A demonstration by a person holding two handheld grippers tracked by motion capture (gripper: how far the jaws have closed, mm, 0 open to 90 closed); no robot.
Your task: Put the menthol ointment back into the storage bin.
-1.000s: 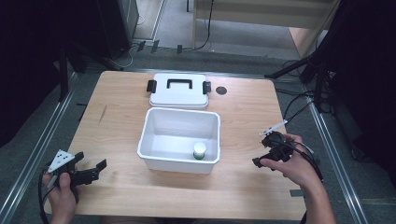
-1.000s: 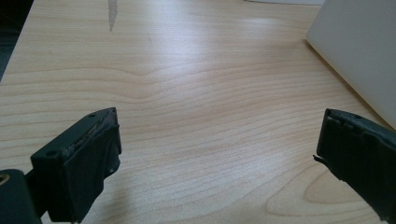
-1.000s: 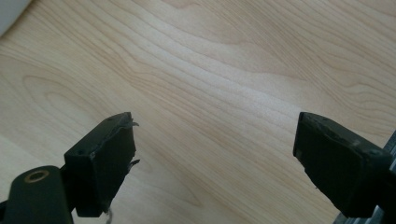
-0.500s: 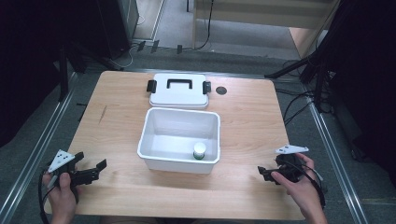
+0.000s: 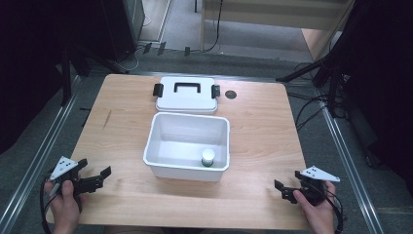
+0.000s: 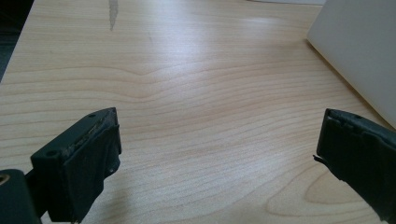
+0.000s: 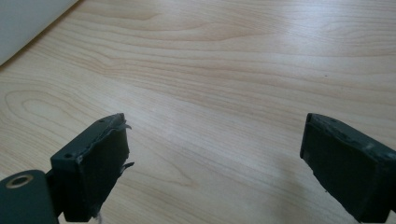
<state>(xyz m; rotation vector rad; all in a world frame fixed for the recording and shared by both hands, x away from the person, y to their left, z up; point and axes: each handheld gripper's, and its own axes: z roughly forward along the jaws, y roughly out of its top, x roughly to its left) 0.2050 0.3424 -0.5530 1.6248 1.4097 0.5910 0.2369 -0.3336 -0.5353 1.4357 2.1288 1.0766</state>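
bin: white plastic tub (image 5: 165, 146) at table (image 5: 263, 131) centre, open, looks light and stiff; best gripped at the rim
bottle: small white-capped bottle (image 5: 208, 157) upright in bin's near right corner; likely light, slick cap
lid: white lid (image 5: 186, 100) with black handle (image 5: 187, 87), flat just behind bin
left gripper: (image 5: 95, 178) jaws apart, empty, near-left table edge, well apart from bin
right gripper: (image 5: 284, 190) jaws apart, empty, near-right edge, well apart from bin

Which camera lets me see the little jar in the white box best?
The high view: the little jar stands inside the white box, near its front right corner. The left gripper view catches just an outer wall of that box; the right gripper view a white corner.
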